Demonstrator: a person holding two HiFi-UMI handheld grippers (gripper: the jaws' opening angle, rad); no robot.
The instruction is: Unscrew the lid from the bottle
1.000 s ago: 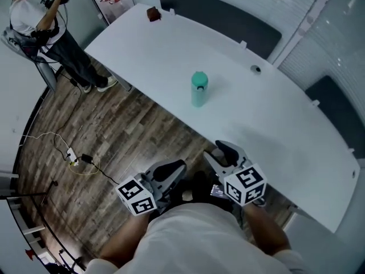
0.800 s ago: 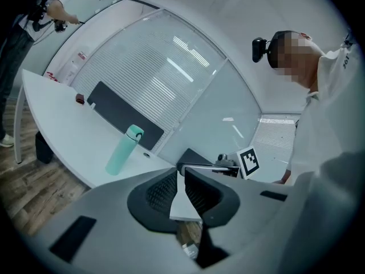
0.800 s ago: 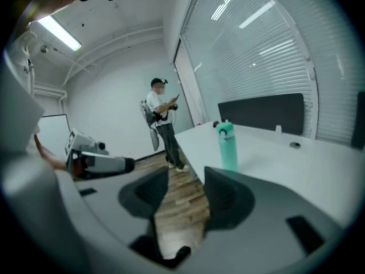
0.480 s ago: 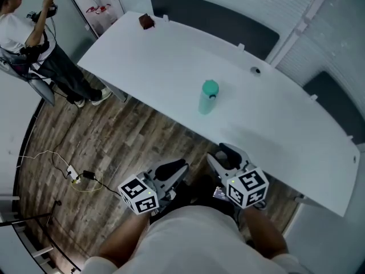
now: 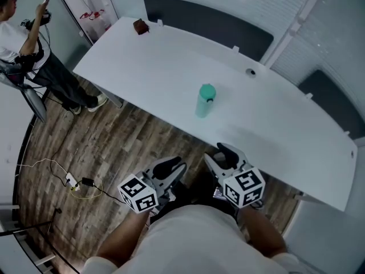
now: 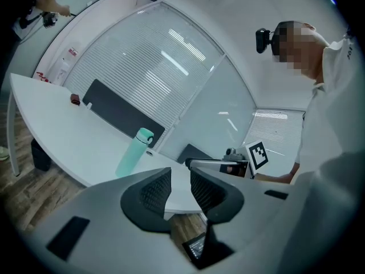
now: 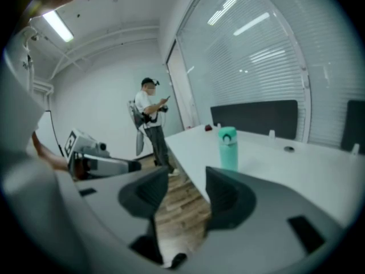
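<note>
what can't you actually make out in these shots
- Lid on the bottle: too small in every view to show its thread or how tightly it sits.
- Small dark red thing at the table's far corner: too small, head view.
- Round fitting in the table: too small to identify.
- Bystander: cut by head view's left edge.

We see a long white table (image 5: 171,67) over a wood-plank floor (image 5: 114,147). A small dark red block (image 5: 139,26) sits at its far left corner, and a round grommet (image 5: 251,72) near its far edge. Two dark panels (image 5: 211,21) stand behind it. A person (image 5: 23,44) stands off the left end, one hand raised. A power strip (image 5: 77,182) with a looped cable lies on the floor.
</note>
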